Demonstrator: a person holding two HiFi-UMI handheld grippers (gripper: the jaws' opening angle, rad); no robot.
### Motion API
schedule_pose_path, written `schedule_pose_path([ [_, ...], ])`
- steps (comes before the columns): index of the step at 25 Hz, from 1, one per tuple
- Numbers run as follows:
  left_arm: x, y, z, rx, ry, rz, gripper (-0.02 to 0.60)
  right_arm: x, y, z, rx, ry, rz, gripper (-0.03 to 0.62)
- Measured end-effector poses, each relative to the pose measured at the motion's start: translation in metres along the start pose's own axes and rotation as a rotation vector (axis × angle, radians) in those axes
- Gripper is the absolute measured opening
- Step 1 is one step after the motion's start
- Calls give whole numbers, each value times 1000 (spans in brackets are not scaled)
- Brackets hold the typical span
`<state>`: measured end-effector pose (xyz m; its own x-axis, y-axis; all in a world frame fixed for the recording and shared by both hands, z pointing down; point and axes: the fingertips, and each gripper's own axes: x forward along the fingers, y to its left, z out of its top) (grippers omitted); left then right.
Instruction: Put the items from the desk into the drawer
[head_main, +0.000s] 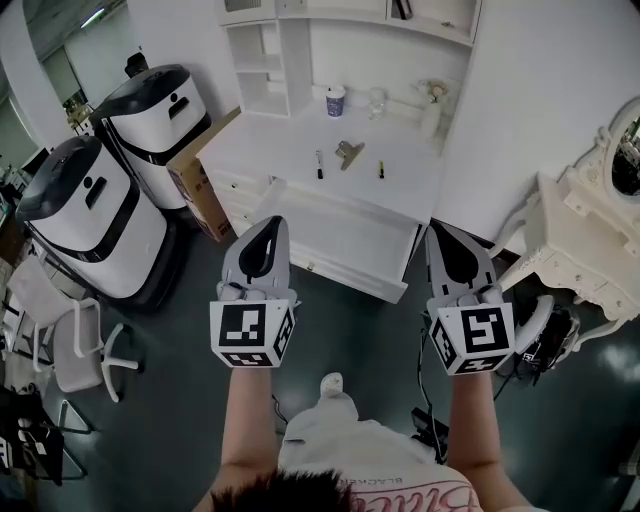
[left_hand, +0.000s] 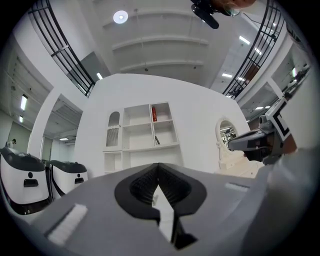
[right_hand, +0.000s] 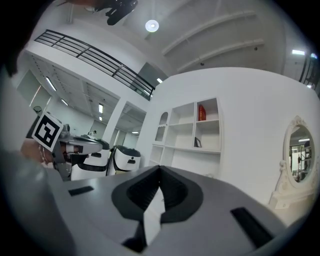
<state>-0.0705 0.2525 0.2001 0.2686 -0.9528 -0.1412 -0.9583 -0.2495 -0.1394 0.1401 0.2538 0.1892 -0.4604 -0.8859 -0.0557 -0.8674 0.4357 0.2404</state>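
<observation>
On the white desk lie a black marker, a metal clip and a small yellow-tipped pen. At its back stand a cup, a glass and a small bottle. Below the desktop a white drawer is pulled out, with nothing visible inside. My left gripper and right gripper are held side by side in front of the drawer, short of the desk. Both are shut with nothing between the jaws.
Two white-and-black machines and a cardboard box stand left of the desk. A white chair is at lower left. An ornate white dresser with a mirror and cables are at the right. Shelves rise behind the desktop.
</observation>
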Motion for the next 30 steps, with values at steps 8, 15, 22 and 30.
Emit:
schedule_pose_path([
  [8, 81, 44, -26, -5, 11, -45, 9, 87, -22, -14, 9, 32, -73, 8],
  [15, 123, 68, -50, -37, 27, -41, 9, 128, -35, -32, -2, 76, -96, 8],
  [22, 152, 77, -74, -55, 67, -31, 9, 154, -46, -55, 9, 117, -88, 8],
  [30, 201, 78, -101, -48, 114, -30, 9, 201, -78, -83, 42, 133, -77, 8],
])
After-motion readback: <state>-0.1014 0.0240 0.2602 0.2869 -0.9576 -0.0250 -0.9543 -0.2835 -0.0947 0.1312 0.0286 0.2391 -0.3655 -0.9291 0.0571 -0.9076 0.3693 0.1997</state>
